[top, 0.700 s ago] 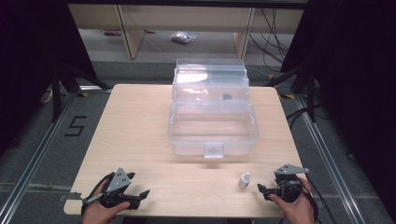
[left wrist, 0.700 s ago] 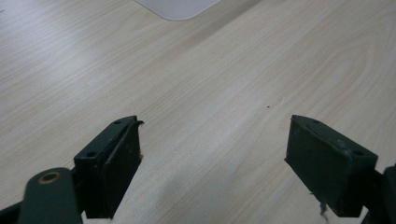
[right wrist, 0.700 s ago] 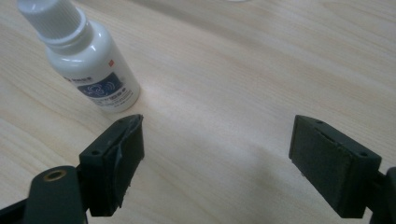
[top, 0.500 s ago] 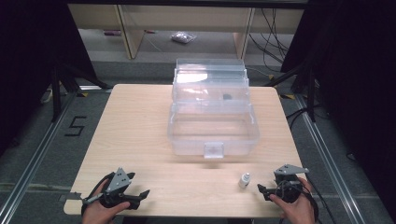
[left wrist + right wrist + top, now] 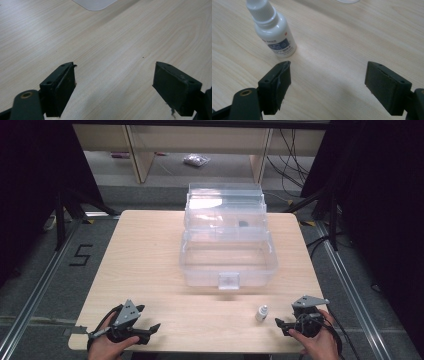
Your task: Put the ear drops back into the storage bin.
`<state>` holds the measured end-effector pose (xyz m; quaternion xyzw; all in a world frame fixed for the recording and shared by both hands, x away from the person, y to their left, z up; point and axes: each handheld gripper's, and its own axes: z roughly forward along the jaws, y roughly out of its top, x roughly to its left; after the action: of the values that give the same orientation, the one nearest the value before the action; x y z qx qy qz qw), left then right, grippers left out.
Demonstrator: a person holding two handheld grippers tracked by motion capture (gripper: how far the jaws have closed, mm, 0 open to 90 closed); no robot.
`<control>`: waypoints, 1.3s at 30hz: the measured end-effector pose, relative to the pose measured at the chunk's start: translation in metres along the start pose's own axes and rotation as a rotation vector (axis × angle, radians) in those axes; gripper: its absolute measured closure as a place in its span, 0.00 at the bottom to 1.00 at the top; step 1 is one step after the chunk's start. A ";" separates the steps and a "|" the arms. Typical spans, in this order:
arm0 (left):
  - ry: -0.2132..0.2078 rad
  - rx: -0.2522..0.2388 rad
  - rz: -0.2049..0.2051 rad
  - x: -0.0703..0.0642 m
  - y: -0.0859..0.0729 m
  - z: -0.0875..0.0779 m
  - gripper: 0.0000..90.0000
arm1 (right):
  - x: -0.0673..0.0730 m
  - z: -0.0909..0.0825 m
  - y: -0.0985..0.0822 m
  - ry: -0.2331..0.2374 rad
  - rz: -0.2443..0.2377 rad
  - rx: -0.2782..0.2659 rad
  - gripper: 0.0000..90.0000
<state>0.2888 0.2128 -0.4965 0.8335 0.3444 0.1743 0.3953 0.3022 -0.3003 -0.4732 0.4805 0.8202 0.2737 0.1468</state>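
A small white dropper bottle with a blue label stands upright on the wooden table near the front right. My right gripper rests just right of it, open, with bare wood between its jaws; in the right gripper view the bottle stands just beyond the left jaw, untouched. A clear plastic box with its lid raised sits mid-table. At the front left, my left gripper is open over bare wood, holding nothing.
A corner of the clear box shows at the top of the left gripper view. Metal rails run along both sides of the table. Shelving and a small bag lie on the floor beyond the far edge.
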 end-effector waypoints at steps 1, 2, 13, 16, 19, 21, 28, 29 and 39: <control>0.005 0.000 0.001 0.000 0.000 0.000 0.20 | -0.002 0.000 0.001 -0.001 -0.027 -0.008 0.24; 0.007 0.002 0.003 0.001 0.000 0.000 0.20 | -0.002 -0.001 0.001 -0.001 -0.036 -0.004 0.24; 0.007 0.002 0.001 0.001 0.000 0.000 0.20 | 0.007 -0.003 0.009 0.036 -0.089 0.015 0.25; 0.001 0.002 0.000 0.000 0.000 0.000 0.20 | 0.010 -0.003 0.010 0.042 -0.097 0.030 0.26; 0.007 0.002 0.001 0.001 0.000 0.000 0.20 | 0.017 -0.001 0.013 0.056 -0.097 0.031 0.27; 0.007 0.002 0.001 0.001 0.000 0.000 0.20 | 0.017 -0.001 0.016 0.058 -0.124 0.046 0.27; 0.007 0.002 0.000 0.000 0.000 0.001 0.20 | 0.022 0.001 0.025 0.059 -0.153 0.074 0.28; 0.008 0.002 0.001 0.001 0.000 0.000 0.20 | 0.022 0.001 0.027 0.059 -0.167 0.079 0.28; 0.009 0.012 0.003 0.000 0.001 0.000 0.20 | 0.026 0.006 0.039 0.050 -0.226 0.103 0.30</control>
<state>0.2891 0.2128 -0.4959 0.8356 0.3462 0.1765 0.3883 0.3199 -0.2612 -0.4543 0.3851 0.8854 0.2249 0.1315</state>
